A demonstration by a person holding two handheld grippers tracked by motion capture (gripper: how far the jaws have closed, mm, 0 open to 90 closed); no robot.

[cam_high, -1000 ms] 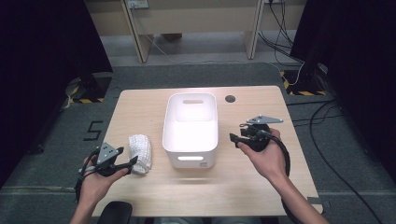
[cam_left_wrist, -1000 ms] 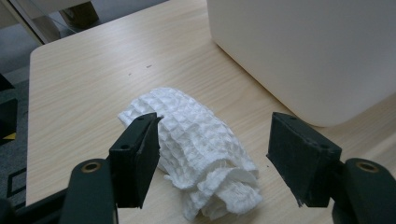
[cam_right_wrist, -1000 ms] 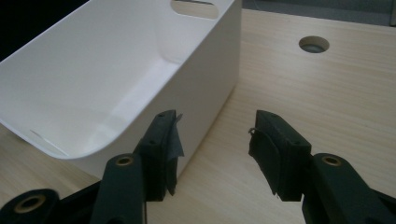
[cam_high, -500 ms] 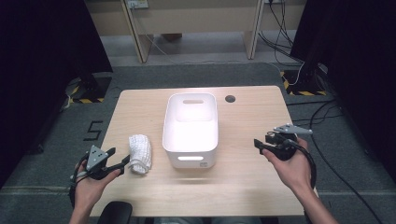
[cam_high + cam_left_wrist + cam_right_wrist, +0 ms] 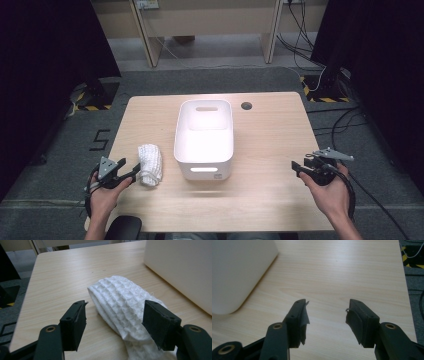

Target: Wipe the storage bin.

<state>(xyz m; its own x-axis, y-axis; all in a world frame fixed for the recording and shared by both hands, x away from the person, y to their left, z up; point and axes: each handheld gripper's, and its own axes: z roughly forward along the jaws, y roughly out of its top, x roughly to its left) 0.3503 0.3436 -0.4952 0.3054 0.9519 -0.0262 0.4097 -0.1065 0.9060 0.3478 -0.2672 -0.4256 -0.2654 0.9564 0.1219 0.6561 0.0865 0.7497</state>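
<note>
Reaching for the folded white cloth [image 5: 150,164] falls to the left gripper [image 5: 131,172], which sits at the near left corner of the surface [image 5: 270,135] with its fingers [image 5: 73,323] spread apart and holding nothing. In the left gripper view the cloth [image 5: 126,307] lies straight ahead and slightly to the right, its near end already level with the right-hand finger and partly behind it, so it is not yet centred in the gap. Its long axis runs away from the person, parallel to the side of the white bin [image 5: 204,137] just beside it. A short push forward and toward the bin would probably bring the fingers astride its near end. The right gripper [image 5: 296,168] hovers well apart, on the far side of the bin, its fingers [image 5: 299,320] also open and empty over bare wood.
</note>
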